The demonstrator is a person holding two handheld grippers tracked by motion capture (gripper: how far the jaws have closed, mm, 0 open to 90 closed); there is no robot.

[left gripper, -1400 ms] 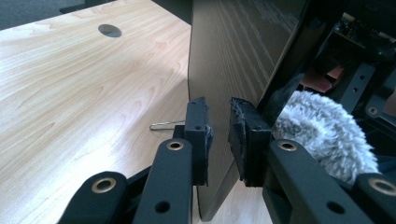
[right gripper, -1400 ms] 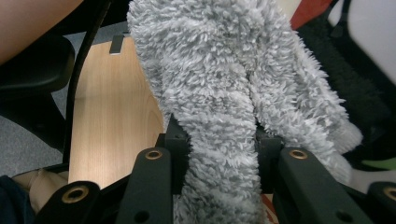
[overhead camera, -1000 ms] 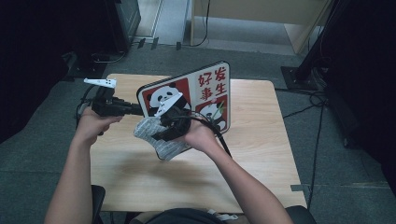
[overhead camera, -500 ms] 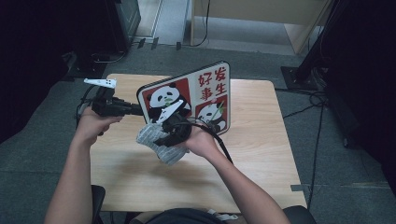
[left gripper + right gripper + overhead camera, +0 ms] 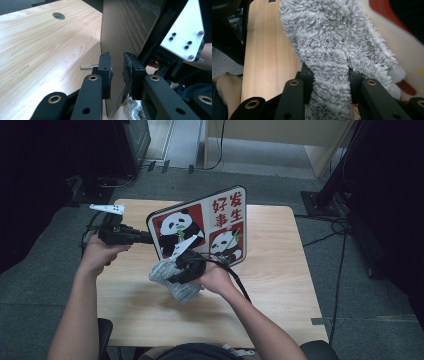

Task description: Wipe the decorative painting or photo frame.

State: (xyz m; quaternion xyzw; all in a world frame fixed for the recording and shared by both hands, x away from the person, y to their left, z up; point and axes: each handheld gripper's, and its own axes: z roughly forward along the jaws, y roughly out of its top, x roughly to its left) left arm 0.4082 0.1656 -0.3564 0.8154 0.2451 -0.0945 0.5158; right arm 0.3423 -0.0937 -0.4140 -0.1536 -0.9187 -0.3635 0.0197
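Note:
A board (image 5: 220, 220) printed with pandas and red characters stands tilted over the wooden table (image 5: 280, 285). My left gripper (image 5: 149, 238) is shut on its left edge; in the left gripper view the board's plain back (image 5: 125, 27) runs between the pads of that gripper (image 5: 116, 67). My right gripper (image 5: 172, 275) is shut on a grey fluffy cloth (image 5: 182, 290), held low against the board's printed face near its lower left corner. In the right gripper view the cloth (image 5: 329, 42) bulges out between the jaws of the gripper (image 5: 329, 85), with the board (image 5: 409, 50) behind it.
A round cable hole (image 5: 59, 15) is in the tabletop and a thin metal wire piece (image 5: 88, 66) lies on the wood near the board's foot. The right gripper's white plate (image 5: 182, 37) is close behind the board. Cables and dark stands surround the table on the floor.
My right hand has sunk with the cloth, down along the board's face toward the table. The left hand and the board have stayed put.

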